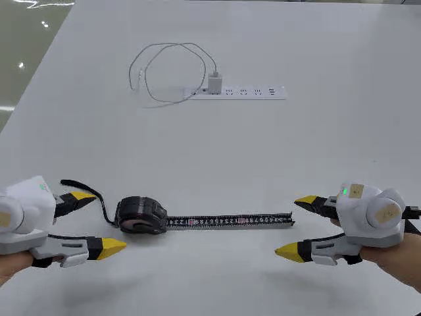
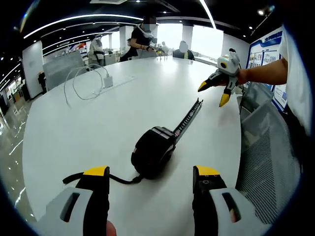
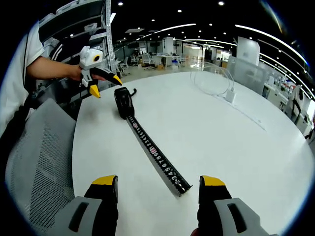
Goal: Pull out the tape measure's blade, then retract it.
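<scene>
So: tape measure (image 1: 140, 215) lies on white table (image 1: 197, 283), blade (image 1: 230, 220) out flat toward the right. Left gripper (image 1: 105, 220) jaws spread, empty, just beside case. Right gripper (image 1: 287, 225) likewise spread, empty, near blade tip. Power strip (image 1: 253, 93) far back.

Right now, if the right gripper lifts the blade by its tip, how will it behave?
The blade lies long, thin and flat on the table, so it would probably flex or kink when lifted. The case looks compact and dense, likely anchoring or dragging.
</scene>
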The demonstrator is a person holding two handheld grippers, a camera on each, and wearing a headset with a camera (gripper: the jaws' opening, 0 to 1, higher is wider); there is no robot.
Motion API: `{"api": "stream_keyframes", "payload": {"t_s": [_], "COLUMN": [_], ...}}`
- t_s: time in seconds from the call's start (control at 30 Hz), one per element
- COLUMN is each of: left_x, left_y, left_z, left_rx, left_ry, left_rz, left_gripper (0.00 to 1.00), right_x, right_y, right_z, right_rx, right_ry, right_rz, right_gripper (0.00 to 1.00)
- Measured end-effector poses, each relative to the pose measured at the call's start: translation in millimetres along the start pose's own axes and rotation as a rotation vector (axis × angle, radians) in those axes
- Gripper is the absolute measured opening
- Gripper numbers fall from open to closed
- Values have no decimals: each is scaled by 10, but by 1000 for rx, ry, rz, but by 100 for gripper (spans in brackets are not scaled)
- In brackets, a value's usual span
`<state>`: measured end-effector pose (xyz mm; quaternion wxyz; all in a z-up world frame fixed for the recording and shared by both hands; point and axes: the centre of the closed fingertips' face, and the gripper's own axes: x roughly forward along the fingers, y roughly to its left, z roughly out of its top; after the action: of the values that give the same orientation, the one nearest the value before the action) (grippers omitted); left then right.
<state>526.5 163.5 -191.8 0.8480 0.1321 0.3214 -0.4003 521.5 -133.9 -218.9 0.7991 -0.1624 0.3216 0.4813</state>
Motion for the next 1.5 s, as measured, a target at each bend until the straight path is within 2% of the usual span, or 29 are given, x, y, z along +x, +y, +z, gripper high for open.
{"api": "stream_keyframes", "payload": {"t_s": [0.23, 0.5, 0.83, 1.07, 1.5], "left_x": [-53, -129, -217, -272, -313], "left_y": [-38, -64, -189, -227, -369], "left_z": [-2, -40, -179, -205, -273], "left_rx": [-12, -47, -71, -100, -136], "left_ry": [-18, -56, -59, -76, -92], "left_rz": [18, 81, 90, 104, 99], "left_gripper": [67, 70, 74, 78, 86], "right_x": [-29, -119, -201, -235, -283], "right_y": [75, 145, 227, 285, 427], "right_z": [10, 4, -24, -31, -88], "right_rx": [14, 30, 49, 63, 72], "right_ry": [-15, -38, -53, -65, -63], "right_rz": [-10, -44, -69, -80, -80], "right_gripper": [66, 70, 74, 77, 83]}}
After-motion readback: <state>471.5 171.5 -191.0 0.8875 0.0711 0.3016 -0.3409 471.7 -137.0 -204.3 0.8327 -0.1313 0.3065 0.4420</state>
